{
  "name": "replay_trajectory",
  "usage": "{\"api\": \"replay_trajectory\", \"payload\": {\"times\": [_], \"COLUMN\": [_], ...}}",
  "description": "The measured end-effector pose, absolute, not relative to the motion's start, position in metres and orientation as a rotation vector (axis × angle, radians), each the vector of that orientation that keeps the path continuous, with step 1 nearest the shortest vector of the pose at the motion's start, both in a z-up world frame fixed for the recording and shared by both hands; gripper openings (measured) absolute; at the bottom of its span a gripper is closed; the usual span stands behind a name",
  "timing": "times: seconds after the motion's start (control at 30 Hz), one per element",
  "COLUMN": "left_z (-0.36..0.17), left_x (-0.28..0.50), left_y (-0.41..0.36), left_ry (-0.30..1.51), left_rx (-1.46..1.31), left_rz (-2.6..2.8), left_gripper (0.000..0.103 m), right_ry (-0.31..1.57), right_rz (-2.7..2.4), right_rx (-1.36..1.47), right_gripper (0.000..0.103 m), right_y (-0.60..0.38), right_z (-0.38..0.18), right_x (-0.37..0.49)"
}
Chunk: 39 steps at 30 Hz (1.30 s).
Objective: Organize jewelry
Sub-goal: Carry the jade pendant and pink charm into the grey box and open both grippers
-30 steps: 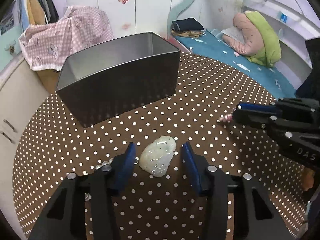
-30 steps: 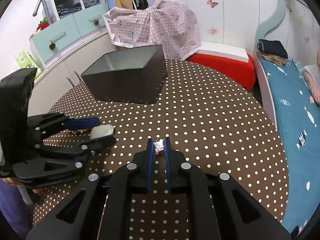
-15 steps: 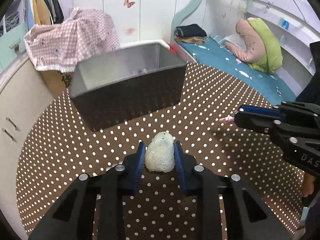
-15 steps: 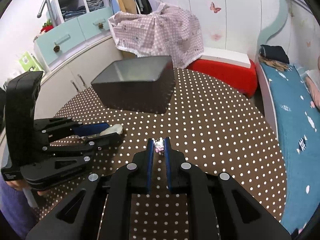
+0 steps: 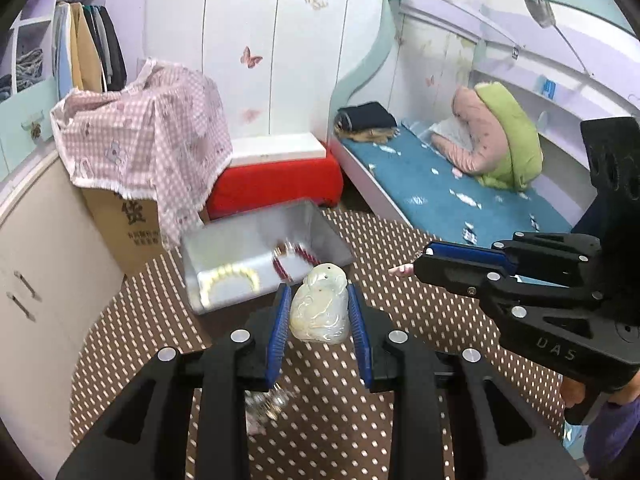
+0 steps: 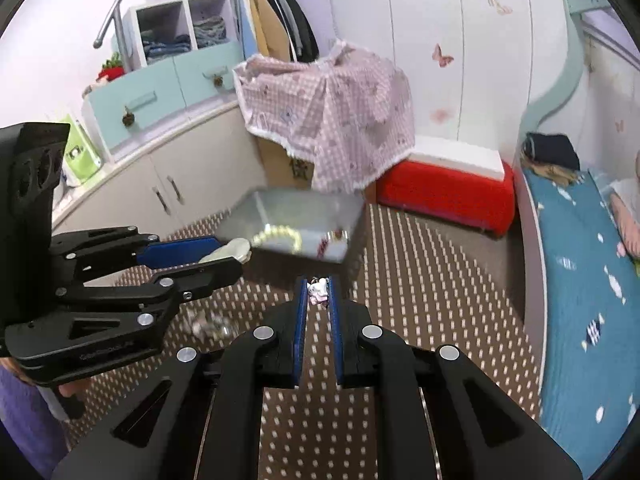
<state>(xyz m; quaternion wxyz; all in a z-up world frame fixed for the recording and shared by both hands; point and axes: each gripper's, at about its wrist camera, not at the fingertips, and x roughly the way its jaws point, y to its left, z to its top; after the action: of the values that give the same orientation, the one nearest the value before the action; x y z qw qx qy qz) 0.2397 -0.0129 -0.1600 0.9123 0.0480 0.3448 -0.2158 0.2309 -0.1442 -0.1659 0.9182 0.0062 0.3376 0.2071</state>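
My left gripper (image 5: pixel 319 304) is shut on a pale jade pendant (image 5: pixel 320 308) and holds it above the dotted table, just short of the metal tin (image 5: pixel 224 248). The tin holds a pale bead bracelet (image 5: pixel 230 274) and a red bead bracelet (image 5: pixel 292 258). My right gripper (image 6: pixel 318 294) is shut on a small pink-and-white charm (image 6: pixel 318 293), also lifted, near the tin (image 6: pixel 260 216). In the right wrist view the left gripper (image 6: pixel 240 256) shows with the pendant (image 6: pixel 232 250) at the tin's near corner. The right gripper (image 5: pixel 416 266) shows at right in the left wrist view.
A silvery chain (image 5: pixel 268 402) lies on the brown dotted table (image 5: pixel 320 432) under my left gripper; it also shows in the right wrist view (image 6: pixel 210 326). Beyond the table stand a red bench (image 6: pixel 444 192), a covered box (image 5: pixel 132 216) and a bed (image 6: pixel 580 280).
Both grippers have risen and tilted, so the tin's inside with two bracelets now shows. The left gripper closed on the jade pendant a second ago and has lifted it toward the tin.
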Motion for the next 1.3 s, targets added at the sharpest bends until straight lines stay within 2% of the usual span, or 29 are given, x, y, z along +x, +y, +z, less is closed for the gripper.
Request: {"api": "replay_trajectory", "payload": {"times": [0.33, 0.83, 1.3], "left_z": [-0.154, -0.208, -0.21], "left_x": [0.301, 0.353, 0.354], "left_y": [0.011, 0.015, 0.007], "left_ry": [0.772, 0.932, 0.929], "left_rx": [0.038, 0.001, 0.034], "left_rz": [-0.372, -0.322, -0.313], "left_gripper": [0.027, 0.028, 0.028], "right_ry": [0.69, 0.849, 0.879], "right_rz": [0.449, 0.446, 0.44], "right_rx": [0.02, -0.001, 0.0], "right_gripper": [0.011, 0.012, 0.012], "right_y": [-0.118, -0.091, -0.09], "right_z": [-0.143, -0.205, -0.223], "right_x": [0.284, 0.338, 0.348]}}
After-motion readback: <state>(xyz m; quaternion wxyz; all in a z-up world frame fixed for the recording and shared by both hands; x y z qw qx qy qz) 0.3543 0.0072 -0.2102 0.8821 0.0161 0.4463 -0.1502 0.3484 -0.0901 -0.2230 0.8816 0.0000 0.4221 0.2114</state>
